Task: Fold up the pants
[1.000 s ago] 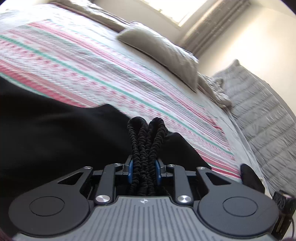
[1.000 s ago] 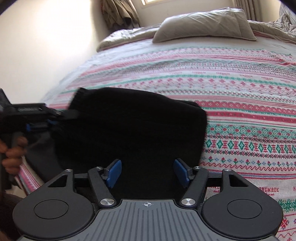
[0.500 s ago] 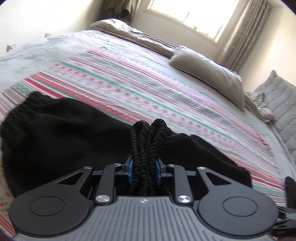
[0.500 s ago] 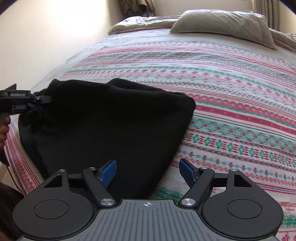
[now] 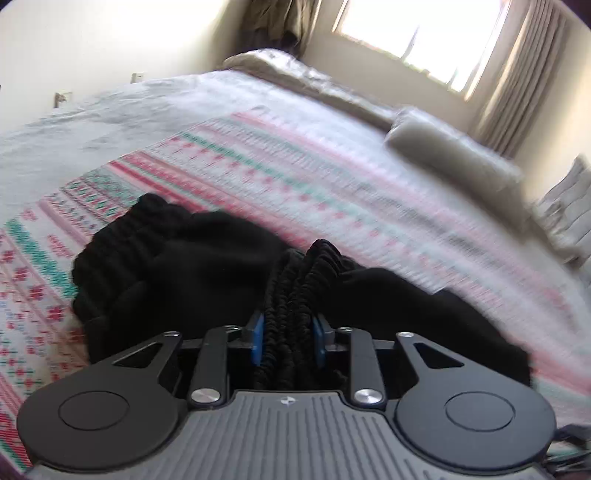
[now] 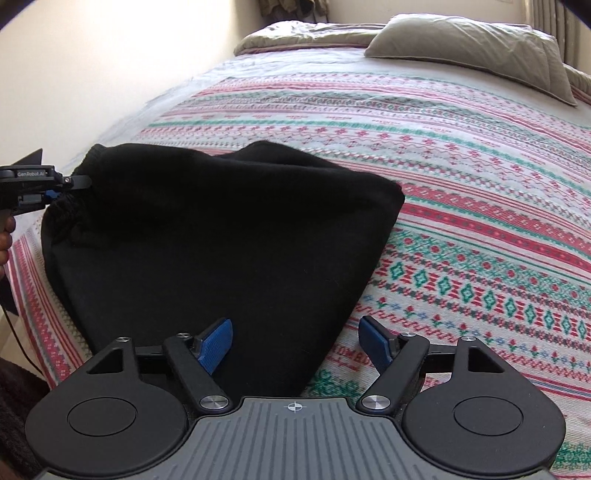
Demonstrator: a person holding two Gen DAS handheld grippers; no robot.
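Black knit pants (image 6: 207,236), folded into a thick wedge-shaped bundle, lying on a striped bedspread with red, green and white woven bands (image 6: 480,206), near the bed's left edge by the pale wall (image 6: 92,66). In the right wrist view: left gripper (image 6: 68,184) at the far left corner of the bundle, blue pads pressed against the gathered elastic waistband (image 6: 70,210), bare fingers of the holding hand (image 6: 5,236) just visible at the frame's edge. Right gripper (image 6: 295,339) low over the near end of the bundle, jaws spread wide, blue-padded fingers (image 6: 216,343) apart with nothing between them; left pad above black fabric, right pad above the bedspread just beside the bundle's sloping edge.

In the left wrist view, blurred: left gripper (image 5: 288,339) pinching several ruffled layers of black ribbed waistband (image 5: 306,280), the layers bunched upright between the blue pads (image 5: 257,339). Rest of the pants (image 5: 177,266) spread out to left and right beyond the jaws, resting on the bedspread (image 5: 332,177).

Farther up the bed: a beige rectangular pillow (image 6: 472,48) lying flat, a rumpled tan blanket (image 6: 295,35) along the head end. Bright window (image 5: 421,33) with cream curtains (image 5: 524,74) behind the bed.
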